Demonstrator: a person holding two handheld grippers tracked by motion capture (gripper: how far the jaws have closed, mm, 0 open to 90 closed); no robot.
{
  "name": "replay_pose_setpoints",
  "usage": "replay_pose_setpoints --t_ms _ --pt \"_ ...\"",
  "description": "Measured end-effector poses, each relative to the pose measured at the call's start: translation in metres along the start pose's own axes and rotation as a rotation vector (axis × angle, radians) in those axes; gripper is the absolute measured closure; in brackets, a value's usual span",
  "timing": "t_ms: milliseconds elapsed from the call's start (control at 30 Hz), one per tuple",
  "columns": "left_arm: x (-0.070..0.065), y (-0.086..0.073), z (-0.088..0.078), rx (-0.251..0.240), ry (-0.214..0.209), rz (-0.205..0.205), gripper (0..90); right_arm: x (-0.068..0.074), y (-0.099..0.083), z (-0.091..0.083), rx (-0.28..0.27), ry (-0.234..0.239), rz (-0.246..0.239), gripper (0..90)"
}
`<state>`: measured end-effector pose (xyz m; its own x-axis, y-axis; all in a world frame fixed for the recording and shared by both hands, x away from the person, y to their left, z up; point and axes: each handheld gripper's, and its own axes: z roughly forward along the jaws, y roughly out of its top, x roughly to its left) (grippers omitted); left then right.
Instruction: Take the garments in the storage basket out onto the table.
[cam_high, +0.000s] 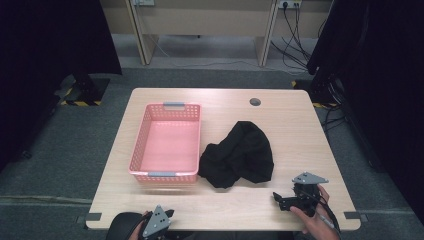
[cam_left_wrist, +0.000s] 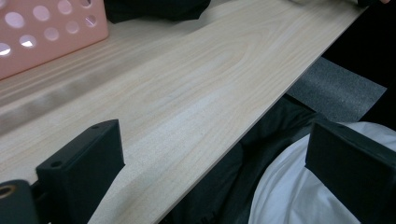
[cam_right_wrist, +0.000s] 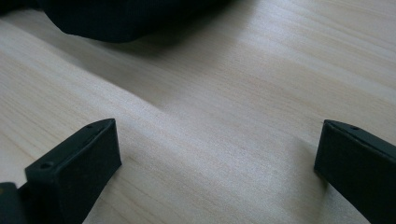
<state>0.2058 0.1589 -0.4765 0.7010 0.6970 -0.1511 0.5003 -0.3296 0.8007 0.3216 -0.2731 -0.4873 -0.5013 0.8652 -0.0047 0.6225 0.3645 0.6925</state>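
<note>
Black cloth (cam_high: 237, 155) lies crumpled mid-counter (cam_high: 280, 115), just right of pink basket (cam_high: 167, 142), touching its wall. Right tool (cam_high: 285, 200) near front edge, jaws wide, empty. Left tool (cam_high: 162, 220) at front edge, jaws wide, empty. Likely step: reach cloth; pinch thick fold, not a thin edge.

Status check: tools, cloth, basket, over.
Left tool open, empty, at near table edge. Right tool open, empty, short of crumpled black cloth. Cloth beside empty pink plastic basket. Nothing between.
</note>
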Motion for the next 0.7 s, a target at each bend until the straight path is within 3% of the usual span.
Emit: replay_pose_setpoints --t_ms 700 --pt "-0.0057 -0.0076 -0.0027 -0.008 0.011 -0.006 3.8 0.0001 0.0 0.0 0.0 0.0 0.001 0.4"
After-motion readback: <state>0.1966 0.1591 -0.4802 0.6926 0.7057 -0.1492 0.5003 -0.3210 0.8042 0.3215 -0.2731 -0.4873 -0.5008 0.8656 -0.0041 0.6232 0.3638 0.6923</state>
